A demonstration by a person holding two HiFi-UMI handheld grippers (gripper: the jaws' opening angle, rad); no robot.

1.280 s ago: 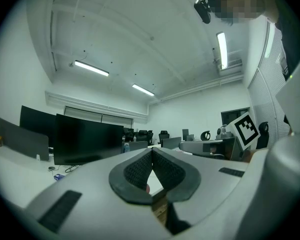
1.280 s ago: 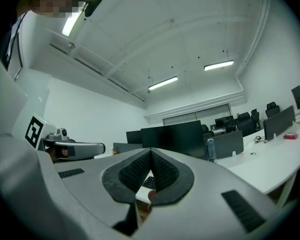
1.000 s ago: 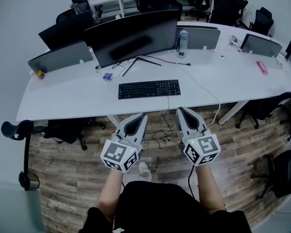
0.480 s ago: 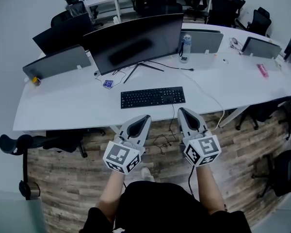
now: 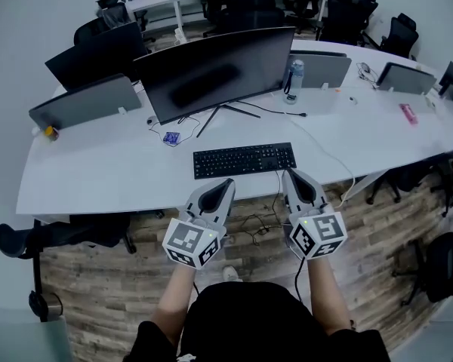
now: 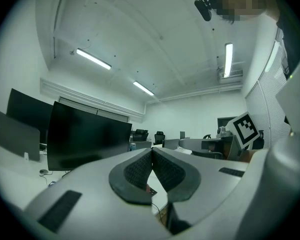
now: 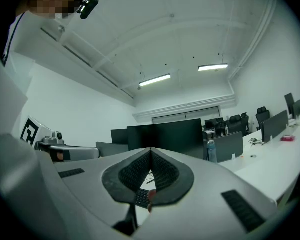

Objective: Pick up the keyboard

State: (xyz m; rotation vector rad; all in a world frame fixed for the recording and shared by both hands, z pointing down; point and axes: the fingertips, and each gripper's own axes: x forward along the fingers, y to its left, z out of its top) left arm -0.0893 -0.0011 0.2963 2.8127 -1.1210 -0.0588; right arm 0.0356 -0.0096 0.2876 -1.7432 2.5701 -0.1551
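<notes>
Keyboard [image 5: 244, 160] whole in head view, sliver below closed empty right gripper [image 7: 150, 151], left gripper [image 6: 151, 151] closed, empty

A white desk [image 5: 98, 172] stands on wood-plank floor [image 5: 98, 277], black office chairs [image 5: 347, 13] behind, strip lights [image 6: 92, 59] overhead.

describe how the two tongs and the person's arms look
Both the left tongs and right tongs are pale grey wedge-shaped shells with dark ribbed pads, each ending in a white cube with black square markers and a small green light. A black cable trails from the right one. The forearms are bare; the clothing is black.
</notes>
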